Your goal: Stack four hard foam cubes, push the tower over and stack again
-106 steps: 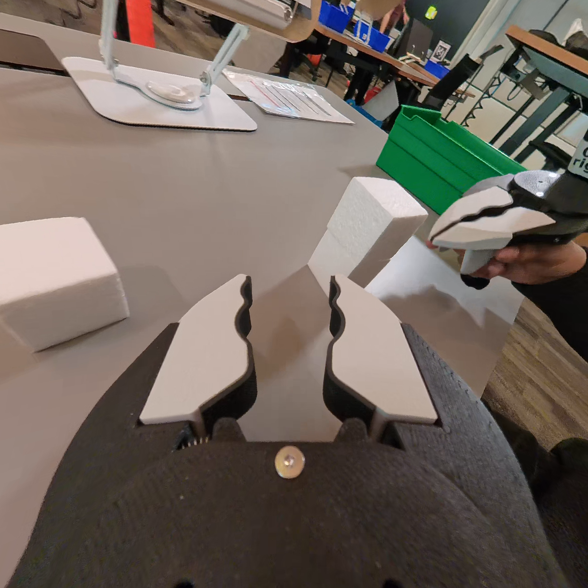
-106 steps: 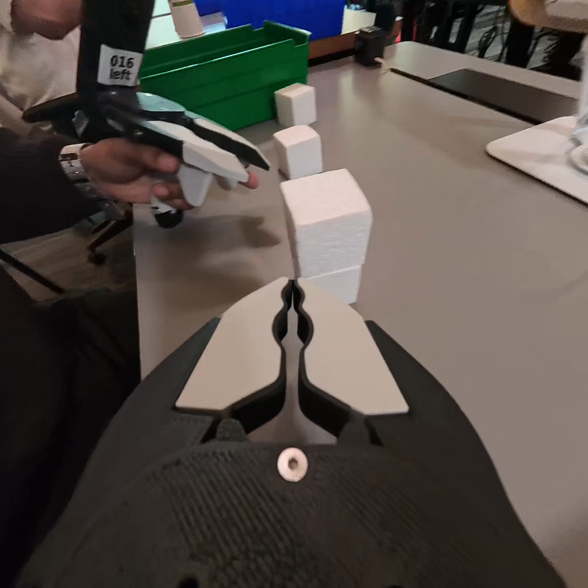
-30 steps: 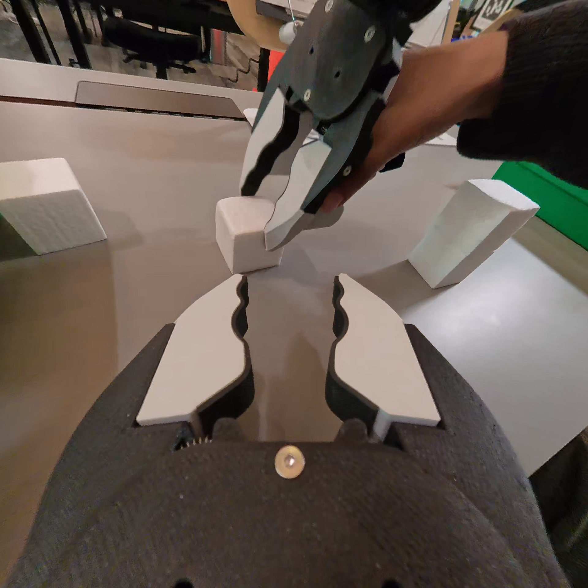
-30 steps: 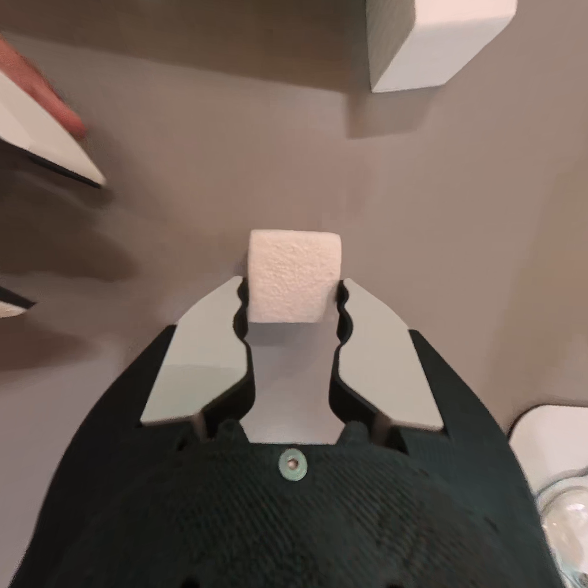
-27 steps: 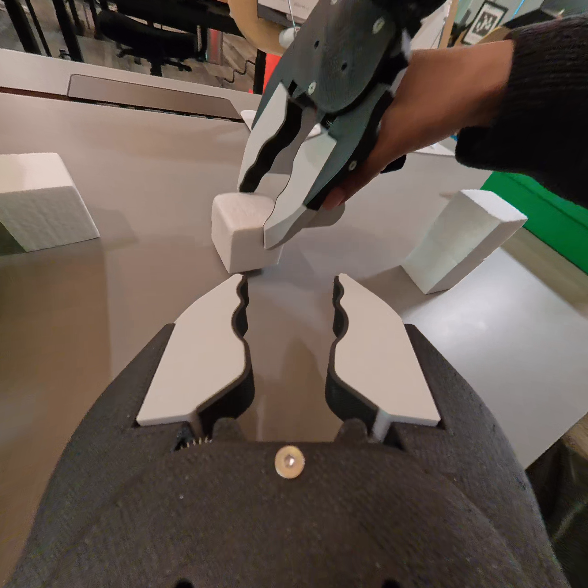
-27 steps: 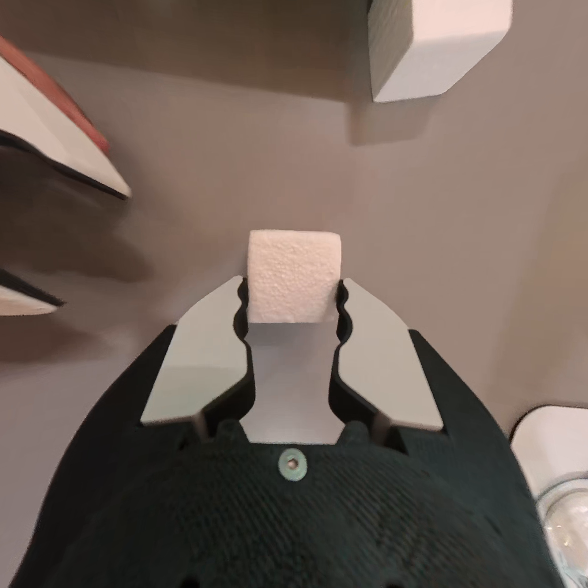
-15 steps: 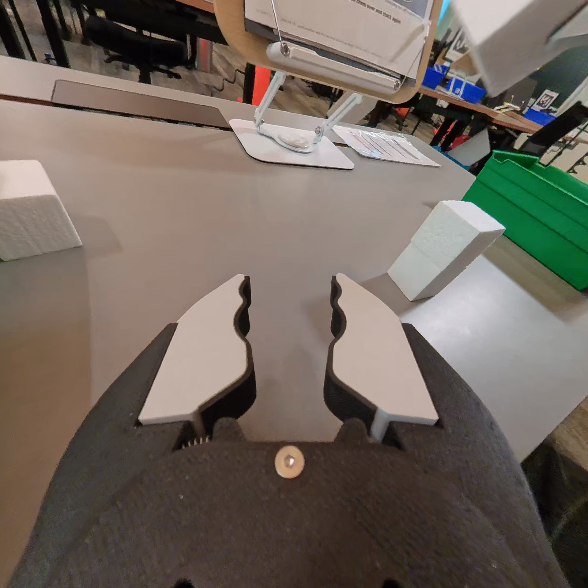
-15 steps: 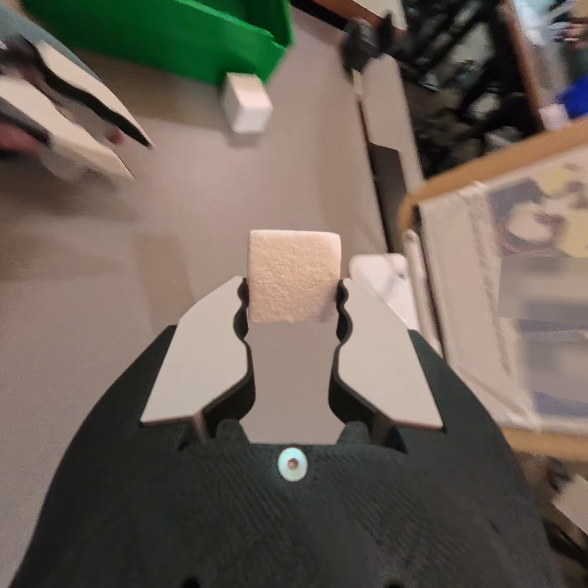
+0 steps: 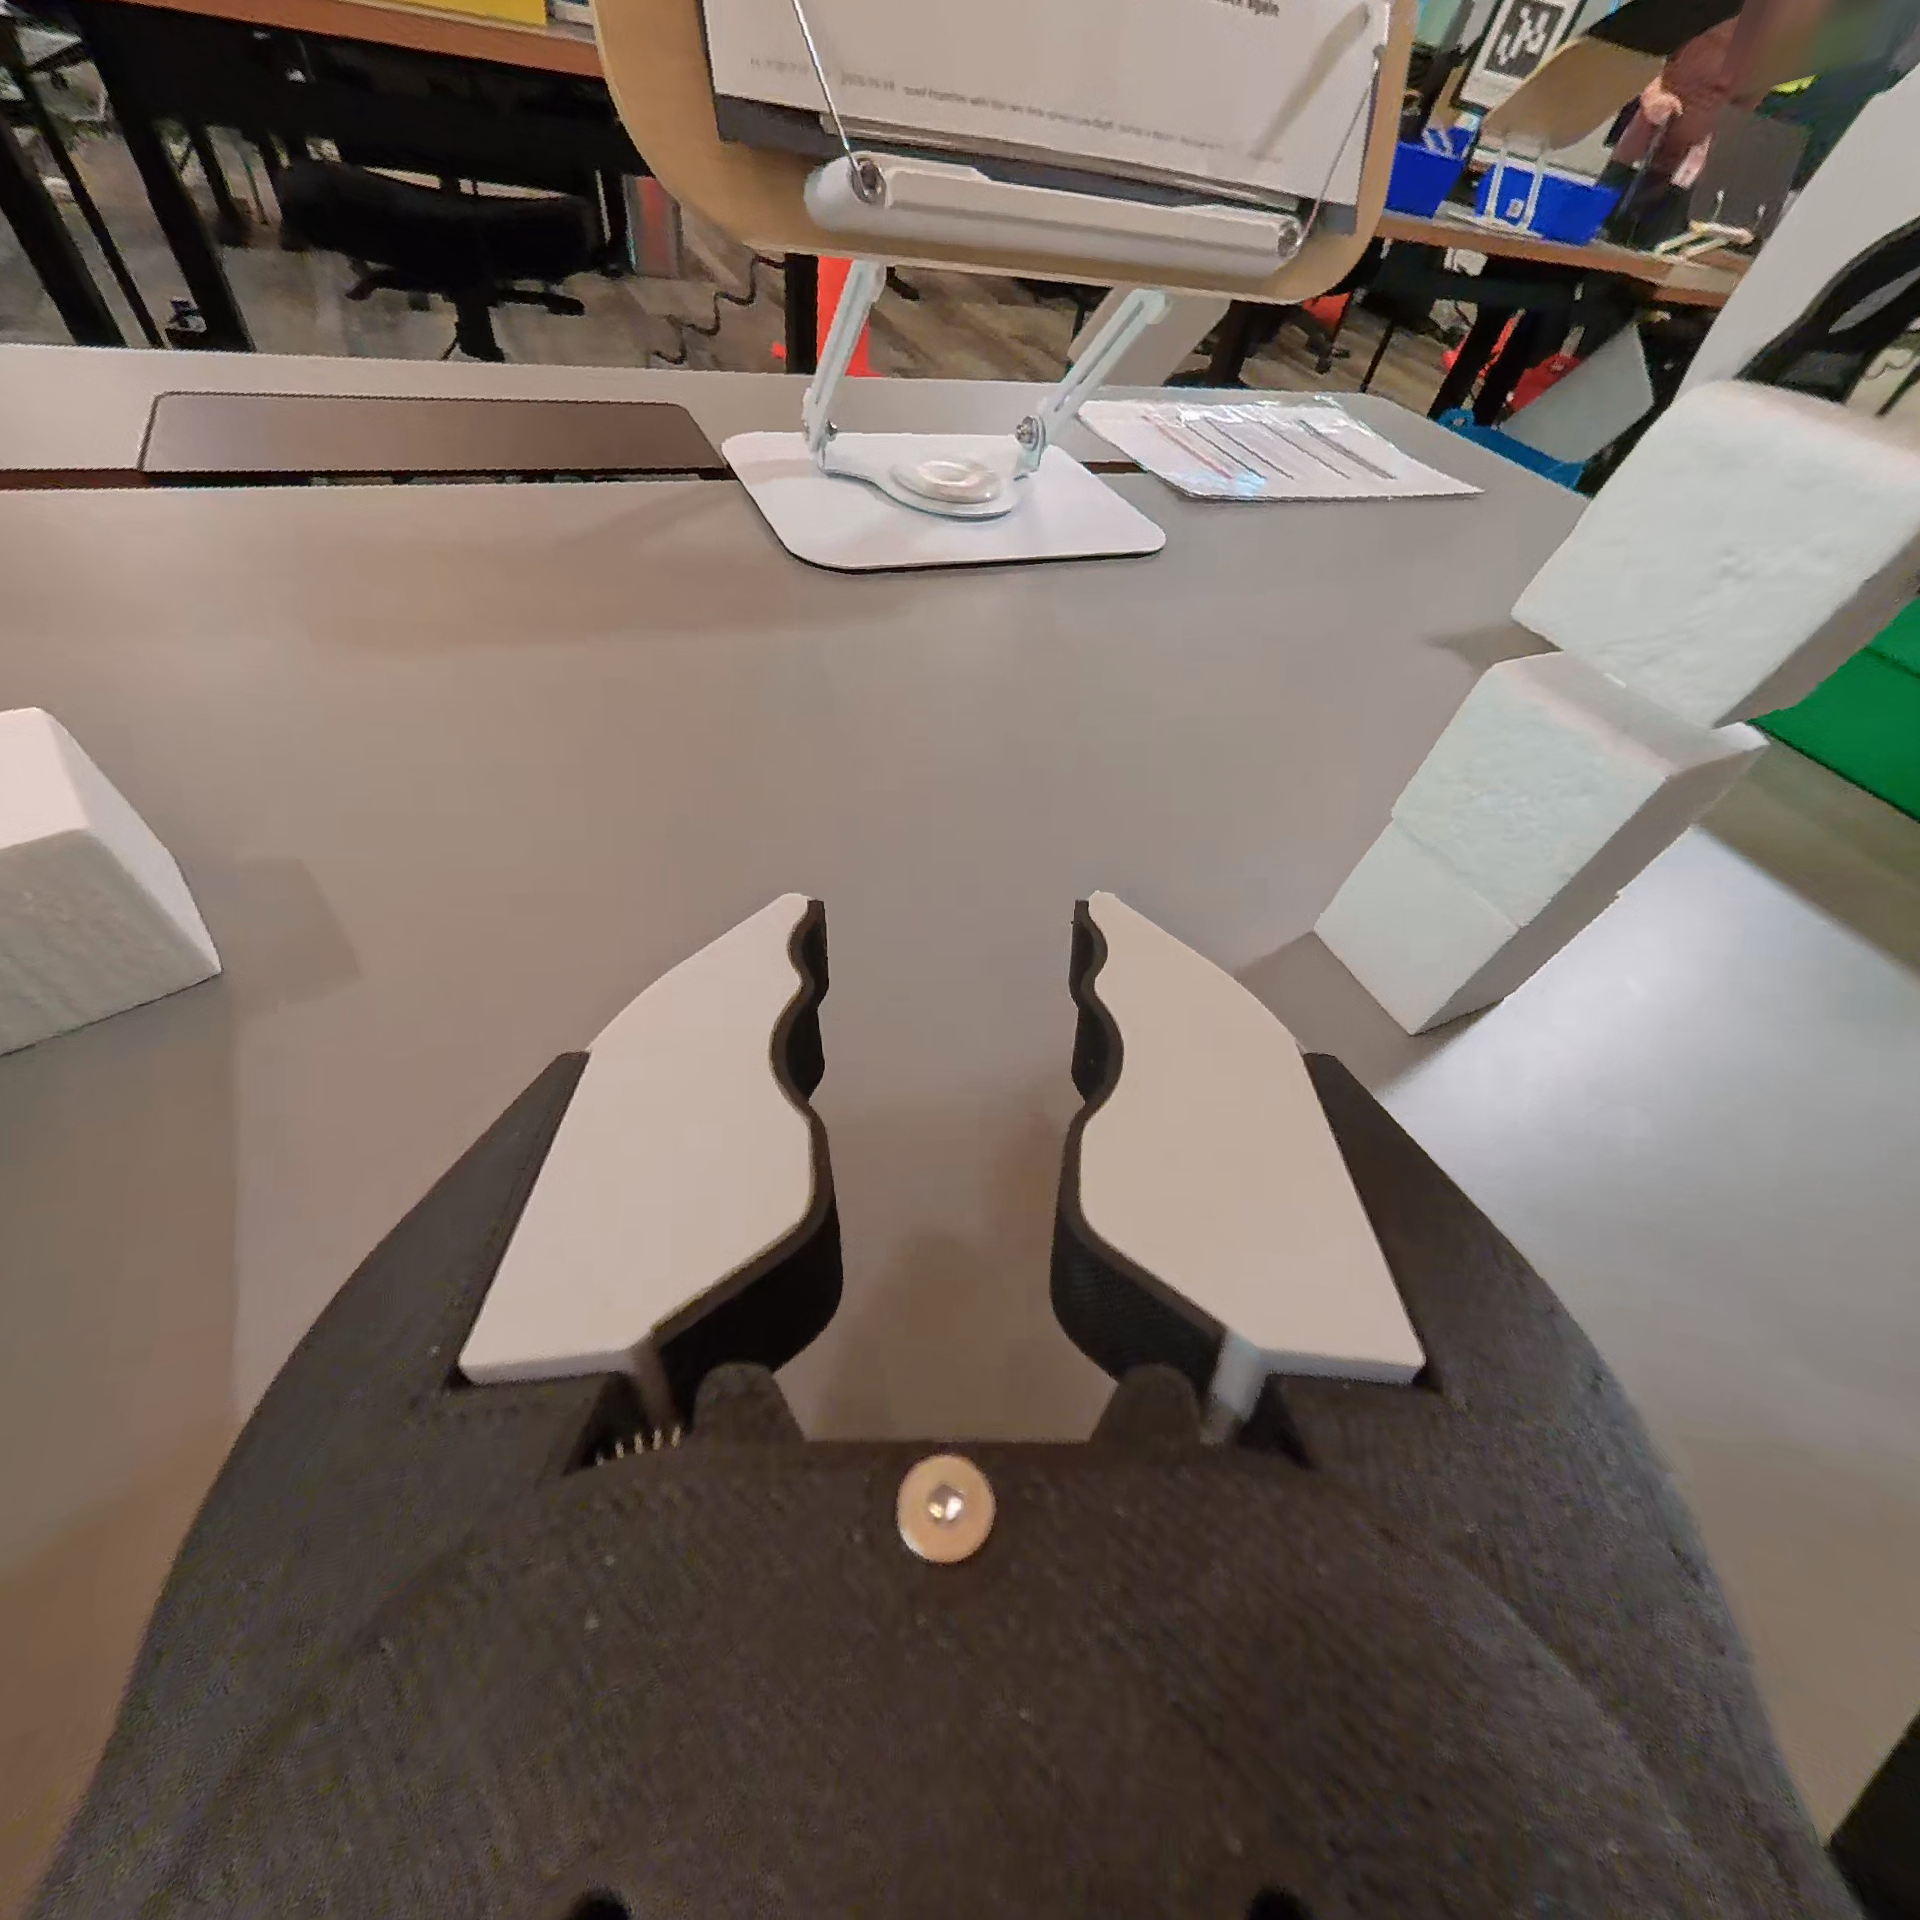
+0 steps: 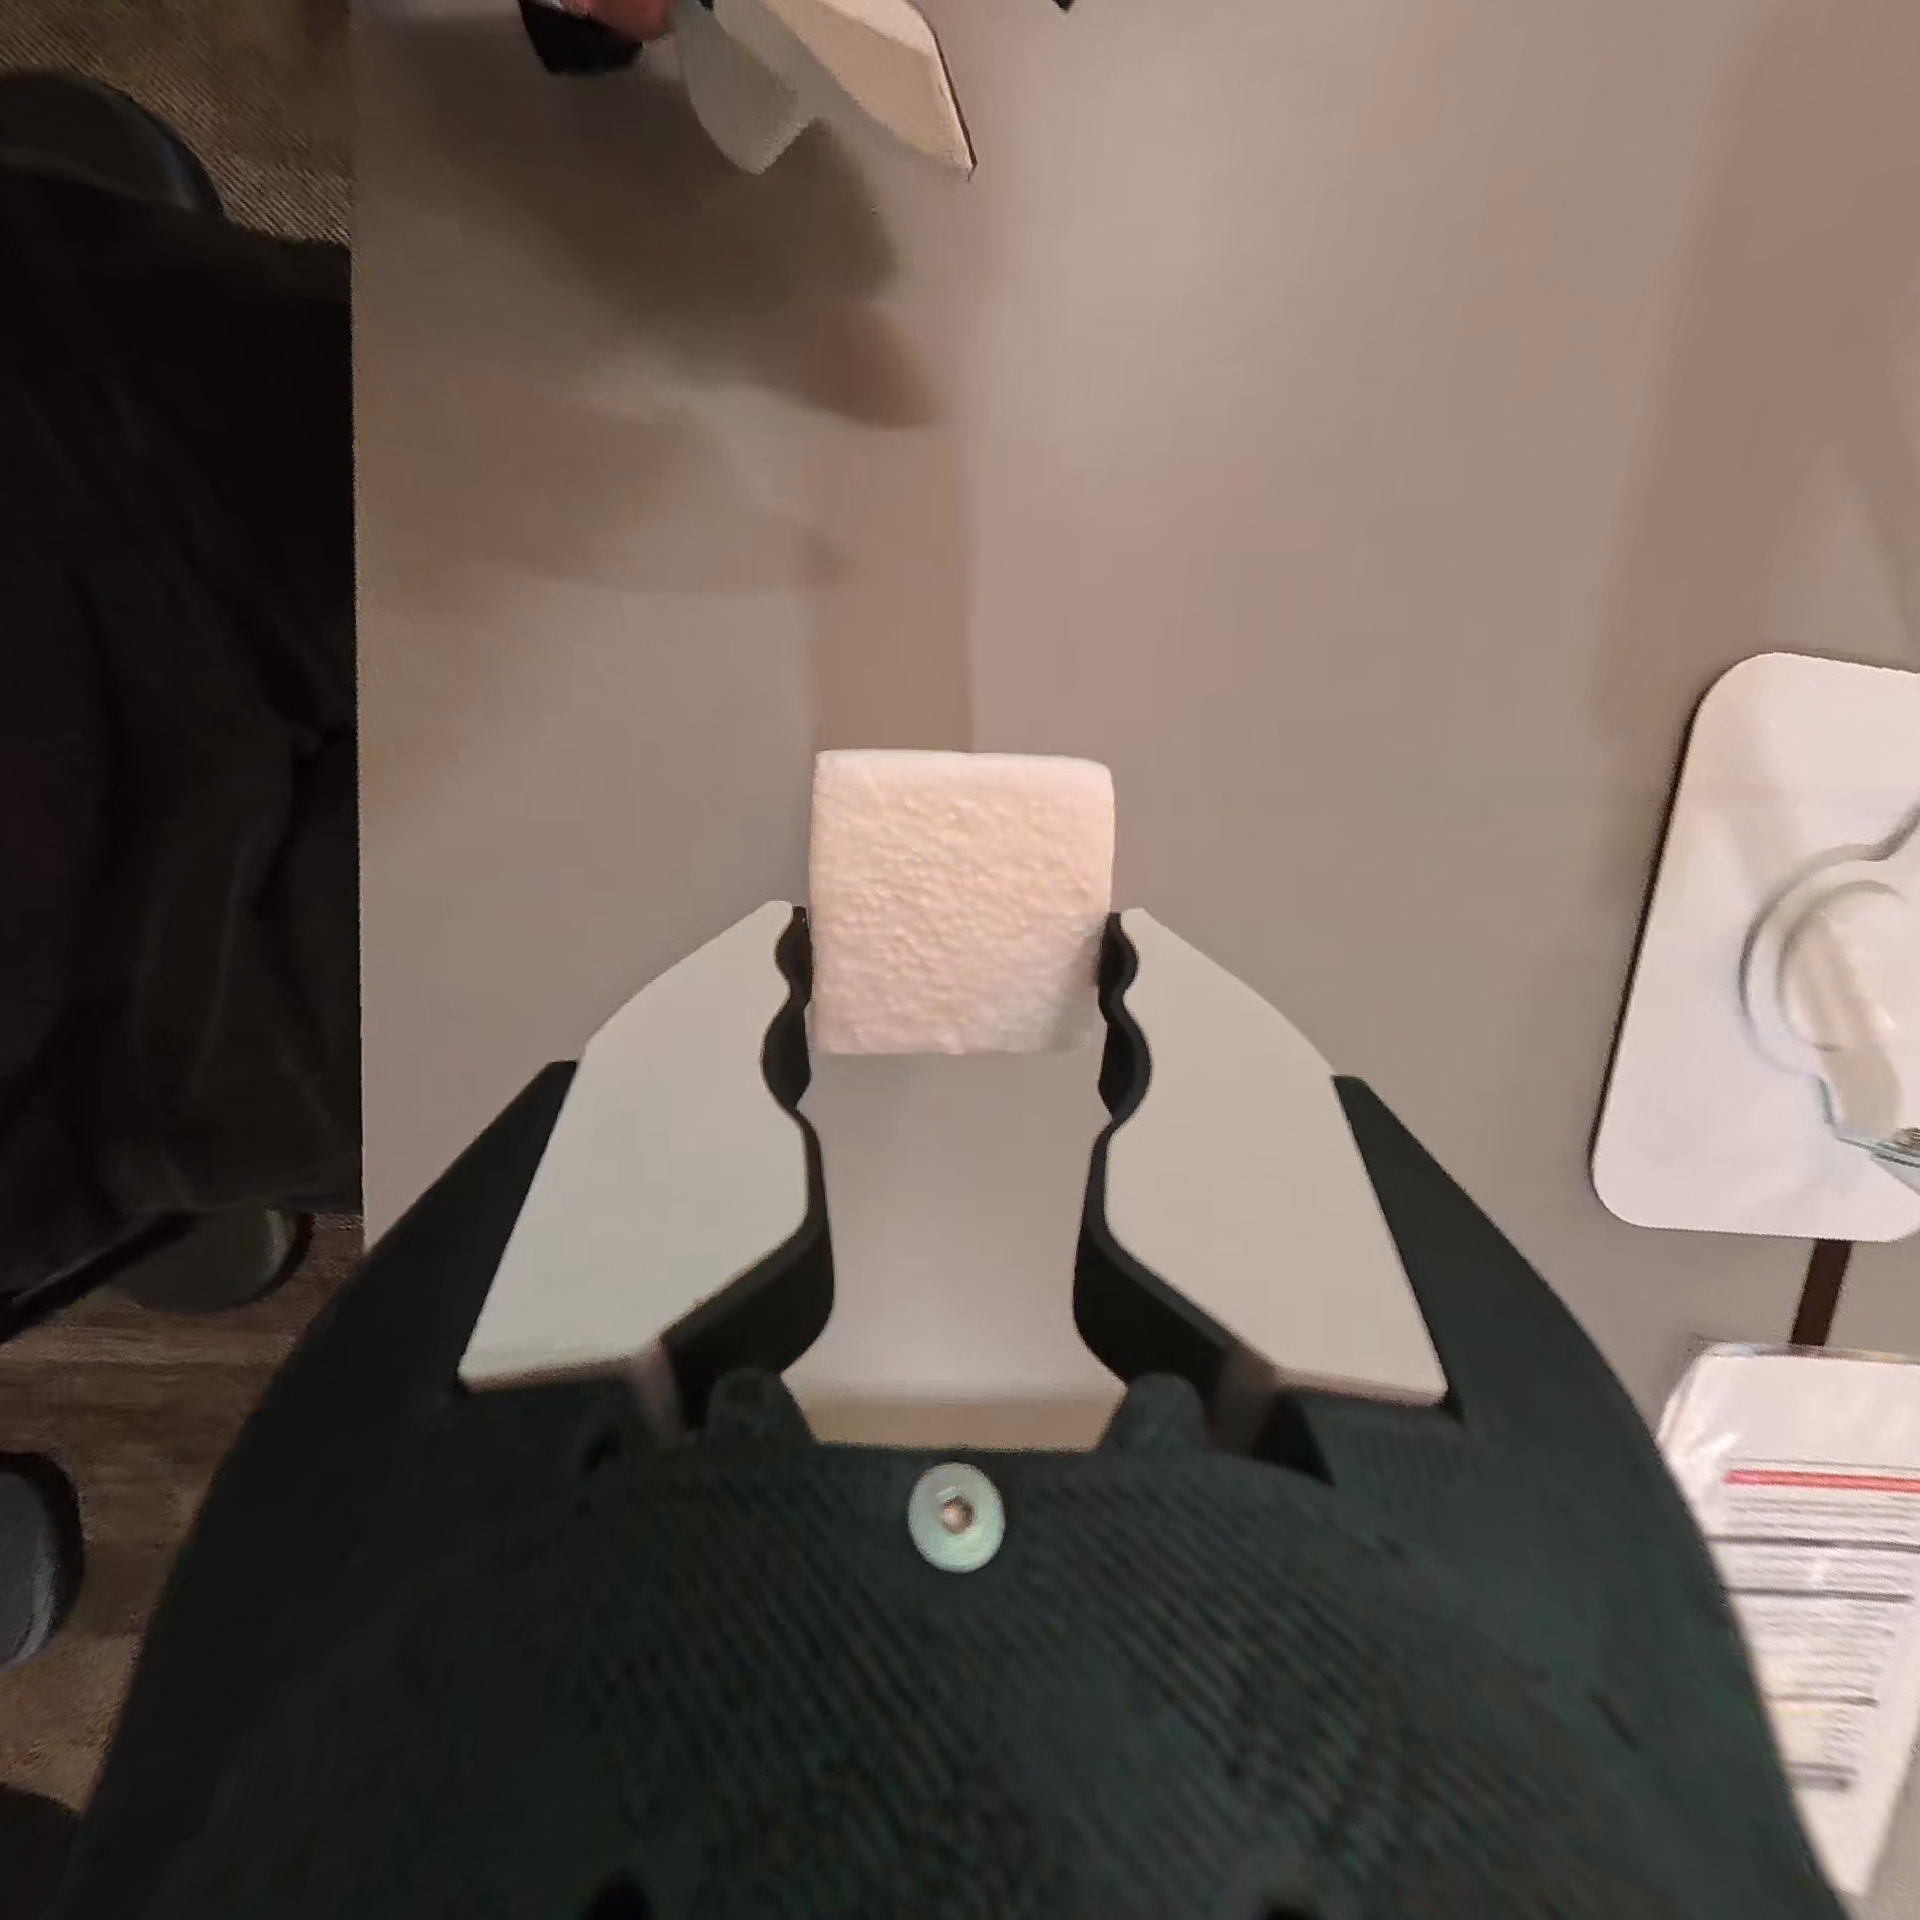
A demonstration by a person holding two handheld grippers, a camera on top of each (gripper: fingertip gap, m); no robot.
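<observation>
A: What is lying on the grey table (image 9: 935,748), largest item first?

B: A document stand (image 9: 940,499) is standing on its white base plate at the far edge. A green bin (image 9: 1860,727) is showing at the right, past the table edge. A stack of two foam blocks (image 9: 1496,862) is sitting at the right side. A lone foam block (image 9: 83,914) is resting at the left, well apart from the stack. A laminated sheet (image 9: 1278,457) is lying beside the stand.

A: What is the left gripper (image 9: 945,925) doing?

B: It is hovering over bare table with its jaws spread and nothing between them. The lone block and the stack are both off to its sides.

A: And the right gripper (image 10: 956,925)?

B: Its jaws are clamping a small foam cube (image 10: 961,894) at the tips and carrying it clear of the table. In the left wrist view, the cube (image 9: 1714,551) is hanging just above the stack, tilted. Whether it is touching the top block cannot be told.

A: How complete is the stack?

B: Two blocks are stacked. The cube is not seated on them yet, and the lone block is lying unstacked.
</observation>
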